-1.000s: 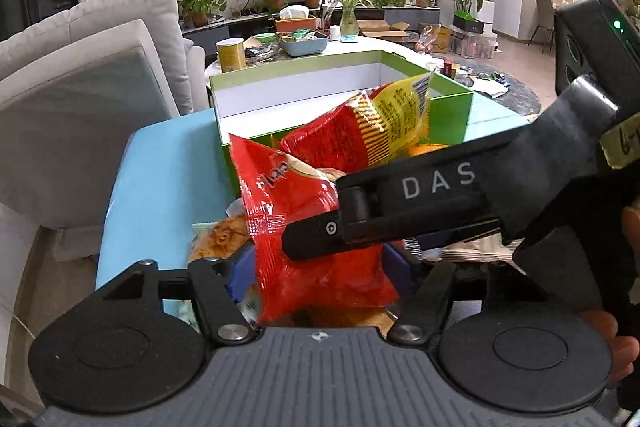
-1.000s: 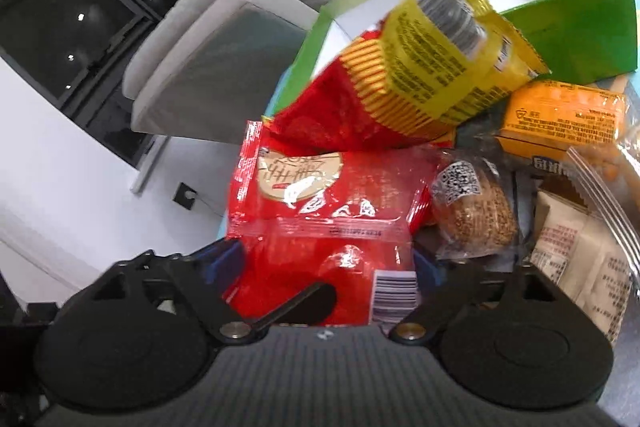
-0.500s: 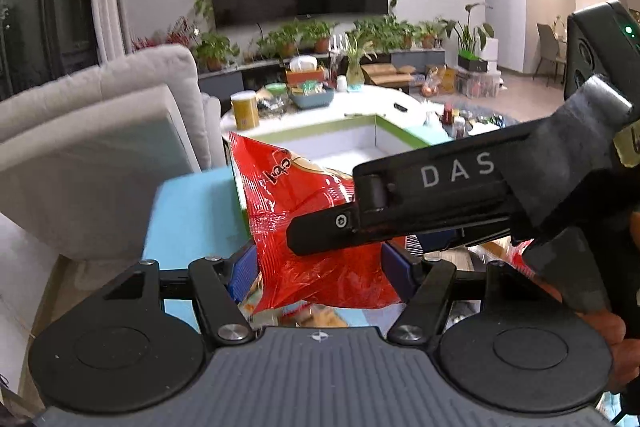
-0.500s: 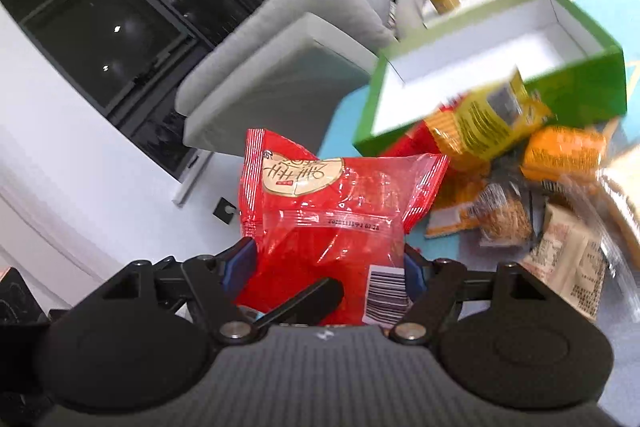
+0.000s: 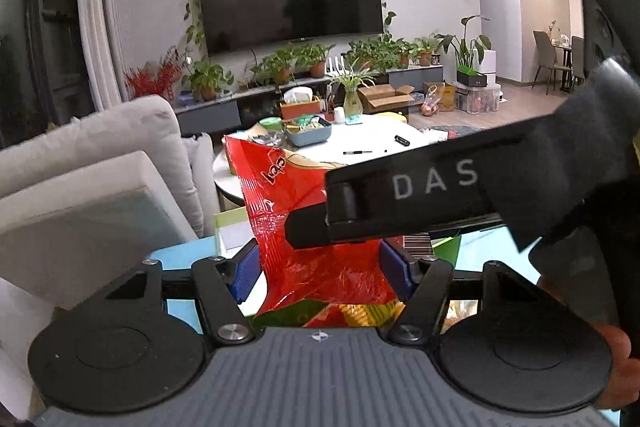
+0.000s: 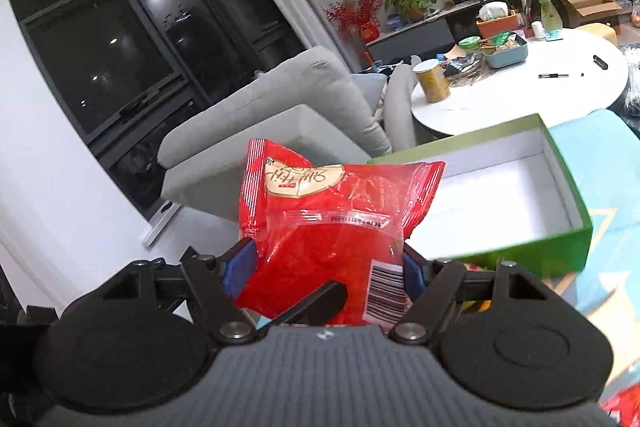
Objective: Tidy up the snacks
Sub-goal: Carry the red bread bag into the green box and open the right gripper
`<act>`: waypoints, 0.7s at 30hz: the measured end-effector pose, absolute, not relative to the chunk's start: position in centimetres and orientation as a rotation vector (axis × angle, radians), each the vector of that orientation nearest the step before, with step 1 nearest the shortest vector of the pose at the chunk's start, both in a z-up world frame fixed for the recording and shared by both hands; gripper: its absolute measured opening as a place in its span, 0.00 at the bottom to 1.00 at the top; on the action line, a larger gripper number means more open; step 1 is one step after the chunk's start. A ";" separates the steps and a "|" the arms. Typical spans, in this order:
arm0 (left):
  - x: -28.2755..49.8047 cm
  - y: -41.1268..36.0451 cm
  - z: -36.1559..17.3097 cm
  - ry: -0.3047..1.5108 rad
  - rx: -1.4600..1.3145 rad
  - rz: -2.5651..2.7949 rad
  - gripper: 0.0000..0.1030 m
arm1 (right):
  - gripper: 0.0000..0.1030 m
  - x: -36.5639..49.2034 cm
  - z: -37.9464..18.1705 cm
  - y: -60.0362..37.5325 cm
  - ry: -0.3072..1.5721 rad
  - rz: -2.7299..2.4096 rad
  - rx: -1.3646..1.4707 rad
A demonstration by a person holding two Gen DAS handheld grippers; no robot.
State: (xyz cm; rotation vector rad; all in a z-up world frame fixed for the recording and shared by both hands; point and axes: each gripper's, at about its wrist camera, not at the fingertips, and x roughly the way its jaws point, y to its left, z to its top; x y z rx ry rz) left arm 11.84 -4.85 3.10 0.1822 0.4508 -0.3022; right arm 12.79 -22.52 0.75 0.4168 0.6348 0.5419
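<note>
A red snack bag (image 5: 280, 211) hangs in the air, held by both grippers at once. My left gripper (image 5: 320, 271) has its blue pads on the bag's lower sides and its jaws are closing tighter. The right gripper's black finger (image 5: 400, 203) crosses in front of the bag there. In the right wrist view the same red bag (image 6: 332, 211) stands upright between the pads of my right gripper (image 6: 326, 271), barcode at lower right. The left gripper's finger (image 6: 312, 301) pokes in below. The open green box (image 6: 560, 251) with a white inside lies to the right and below.
A grey sofa (image 6: 280, 107) stands to the left. Behind the box is a round white table (image 6: 520, 95) with a gold can (image 6: 432, 83) and a blue tray (image 6: 506, 53). The box rests on a teal tabletop (image 6: 616, 227). Other snack packets (image 5: 352, 313) show below the left gripper.
Both grippers have risen together with the red bag. The snack pile and the yellow-red chip bag have dropped out of view, and the green box now lies lower in the frames.
</note>
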 end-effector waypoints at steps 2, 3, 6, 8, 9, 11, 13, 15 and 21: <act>13.2 -4.9 2.7 0.470 0.171 -0.310 0.59 | 0.64 14.0 0.2 -22.8 0.643 0.531 0.417; 13.8 -4.9 2.4 0.480 0.169 -0.312 0.59 | 0.64 14.7 -0.1 -22.8 0.647 0.527 0.417; 15.8 -5.0 1.3 0.500 0.171 -0.311 0.59 | 0.64 16.6 -1.0 -23.0 0.668 0.522 0.429; 16.9 -4.9 0.5 0.515 0.169 -0.308 0.59 | 0.64 18.1 -1.7 -23.0 0.687 0.522 0.440; 17.7 -4.8 0.2 0.524 0.165 -0.306 0.59 | 0.64 18.7 -2.1 -23.0 0.696 0.521 0.443; 18.9 -4.5 -0.6 0.545 0.152 -0.307 0.59 | 0.64 19.8 -2.8 -22.9 0.711 0.519 0.451; 19.9 -4.1 -1.2 0.559 0.148 -0.304 0.59 | 0.64 20.6 -3.3 -22.7 0.727 0.519 0.457; 20.9 -3.8 -1.8 0.570 0.148 -0.299 0.59 | 0.64 21.3 -3.8 -22.5 0.743 0.525 0.458; 23.0 -2.8 -3.4 0.596 0.118 -0.288 0.59 | 0.64 23.1 -4.7 -21.4 0.775 0.525 0.430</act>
